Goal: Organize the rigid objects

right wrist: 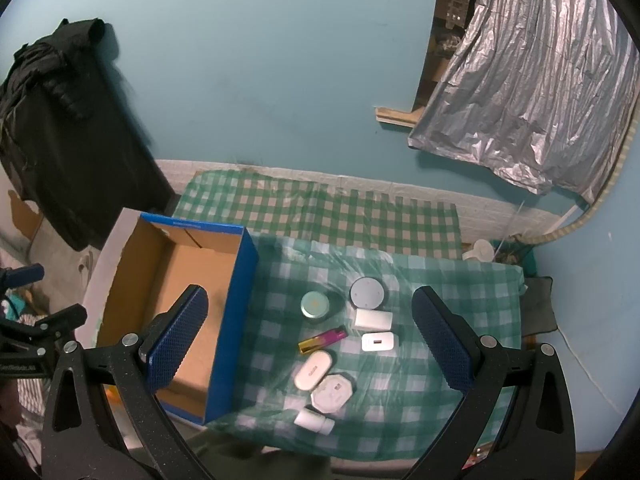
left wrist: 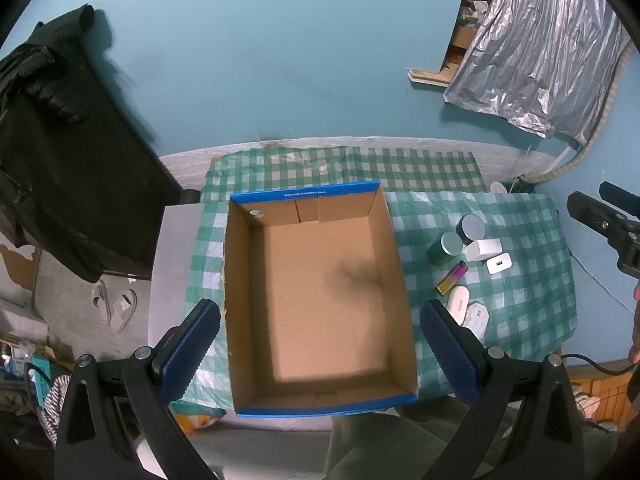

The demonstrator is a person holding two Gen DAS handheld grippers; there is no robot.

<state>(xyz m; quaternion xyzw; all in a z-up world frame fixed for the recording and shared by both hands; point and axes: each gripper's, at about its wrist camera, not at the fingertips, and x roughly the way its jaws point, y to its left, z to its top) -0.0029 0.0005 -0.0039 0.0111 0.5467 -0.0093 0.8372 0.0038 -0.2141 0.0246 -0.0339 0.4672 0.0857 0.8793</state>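
While poised above the desk point(right wrist: 460, 288), spread wide apart and gripping nothing: left tool point(left wrist: 320, 356) over the open cardboard box point(left wrist: 320, 292), right tool point(right wrist: 310, 354) over the cluster of small items on the green checked cloth point(right wrist: 440, 420).

Box: brown inside, blue rim, bare floor, sitting at the left end of the cloth.

Right of the box, well apart from its wall, in a loose column: teal round tin point(right wrist: 315, 304) and grey round tin point(right wrist: 368, 293) side by side at the far end; white block point(right wrist: 373, 319) just below the grey tin; white charger point(right wrist: 380, 341) nearer still; pink-and-gold lighter point(right wrist: 322, 340) lying flat beside the charger; white oval case point(right wrist: 314, 369); white hexagonal case point(right wrist: 333, 392) touching the oval one; small white bottle point(right wrist: 314, 421) lying on its side at the near edge.

Behind everything: blue wall point(right wrist: 260, 80), black jacket point(right wrist: 60, 120) hanging left, crinkled silver sheet point(right wrist: 532, 92) at right.
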